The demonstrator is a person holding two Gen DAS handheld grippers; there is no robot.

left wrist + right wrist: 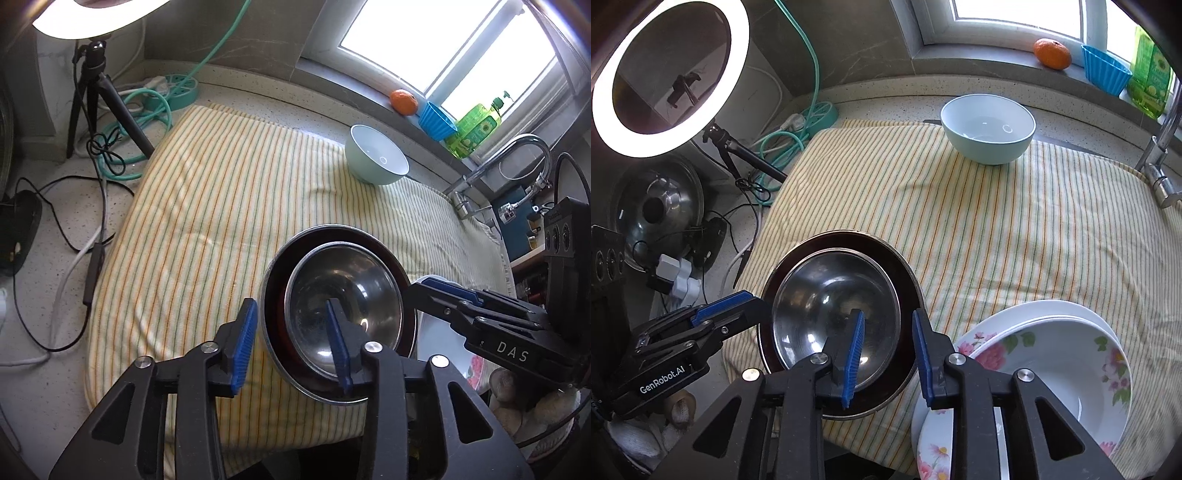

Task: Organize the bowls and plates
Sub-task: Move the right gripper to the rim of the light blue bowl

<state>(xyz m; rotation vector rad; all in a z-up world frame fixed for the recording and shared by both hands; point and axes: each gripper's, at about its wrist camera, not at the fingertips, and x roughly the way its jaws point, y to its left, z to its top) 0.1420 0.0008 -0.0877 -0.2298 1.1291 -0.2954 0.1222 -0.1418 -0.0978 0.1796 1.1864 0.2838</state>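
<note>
Straddling opposite rims of the nested steel bowls [834,321] on the striped towel [221,206], left tool [291,347] and right tool [888,354] stand part-open, gripping nothing, apparently releasing beside the stacked floral plates [1071,354].

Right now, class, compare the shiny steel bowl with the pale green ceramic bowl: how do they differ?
The shiny steel bowl is reflective metal; the pale green ceramic bowl is glazed, white inside. The steel bowl sits nested in a larger dark metal bowl at the near edge of the striped cloth; the green bowl stands alone at the far edge. Both are upright and look empty.
</note>
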